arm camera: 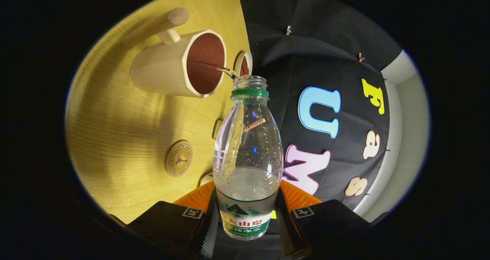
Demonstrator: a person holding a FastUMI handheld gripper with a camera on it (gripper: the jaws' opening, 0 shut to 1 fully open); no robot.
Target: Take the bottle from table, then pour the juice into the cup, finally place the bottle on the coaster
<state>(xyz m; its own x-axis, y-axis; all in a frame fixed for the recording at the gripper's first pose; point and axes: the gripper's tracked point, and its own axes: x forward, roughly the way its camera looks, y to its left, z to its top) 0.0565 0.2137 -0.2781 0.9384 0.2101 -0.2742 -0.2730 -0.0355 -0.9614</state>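
The gripper (pixel 247 221) is clamped on the clear plastic bottle (pixel 248 152), both fingers pressing its labelled lower part. The bottle is uncapped and tipped, its open neck at the rim of the beige cup (pixel 164 70), which stands on the wooden table (pixel 115 137). Some clear liquid sits low in the bottle. The round wooden coaster (pixel 178 158) lies on the table, apart from the cup, left of the bottle.
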